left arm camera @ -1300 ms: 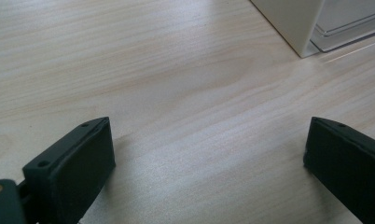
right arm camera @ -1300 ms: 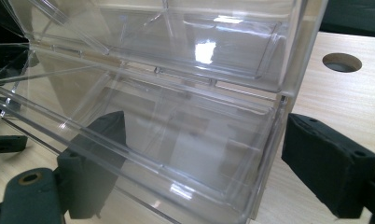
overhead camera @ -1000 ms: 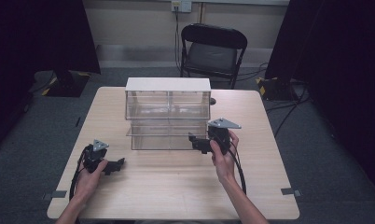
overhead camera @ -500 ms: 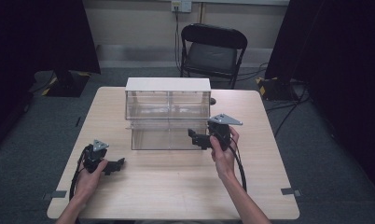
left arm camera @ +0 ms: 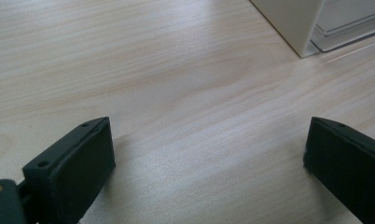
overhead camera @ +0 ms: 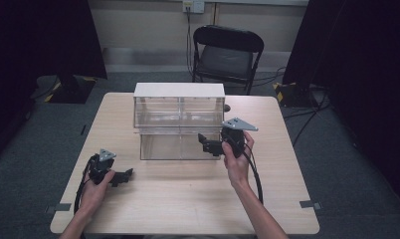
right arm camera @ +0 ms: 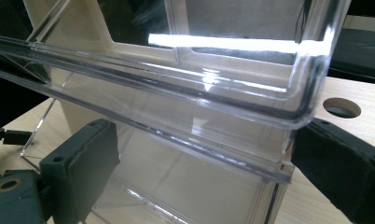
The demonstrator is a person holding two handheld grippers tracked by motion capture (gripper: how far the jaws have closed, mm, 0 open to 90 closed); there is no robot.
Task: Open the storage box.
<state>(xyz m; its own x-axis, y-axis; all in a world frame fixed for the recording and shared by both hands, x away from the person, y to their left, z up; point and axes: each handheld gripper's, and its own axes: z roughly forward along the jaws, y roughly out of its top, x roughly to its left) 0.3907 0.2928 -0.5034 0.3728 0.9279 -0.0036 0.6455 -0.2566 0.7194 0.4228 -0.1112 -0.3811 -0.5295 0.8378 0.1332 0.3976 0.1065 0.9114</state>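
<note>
Since the earlier frames, the right gripper (overhead camera: pixel 210 144) has shifted slightly leftward and closer along the front of the clear acrylic drawer cabinet with the white top and side panels (overhead camera: pixel 179 122); the left gripper (overhead camera: pixel 119 177) has not changed position.

Current state:

1. The cabinet stands at the centre of the pale wooden table (overhead camera: pixel 188 199). Its lower clear drawer (overhead camera: pixel 175 145) stands pulled forward, projecting past the upper tier towards the person.
2. The right gripper sits at the right front corner of this lower drawer. In the right gripper view, its jaws stand wide apart, one on each side of the rounded clear drawer corner (right arm camera: pixel 297 112). No pad presses on the plastic; the gripper grasps nothing.
3. The left gripper rests low on the table, well apart from the cabinet, at the front left. In the left gripper view, its jaws are spread wide with bare wood between them, and the white corner of the cabinet (left arm camera: pixel 293 23) shows farther off. It grasps nothing.
4. The drawers appear empty; reflections prevent a firm reading.

Progress assessment: the approach to the drawer is judged complete, as the corner already lies between the right jaws. The closing of the jaws and the drawer movement itself are not yet done. Whether the drawer is to go in or farther out cannot be determined. The left gripper has no part in hand.
</note>
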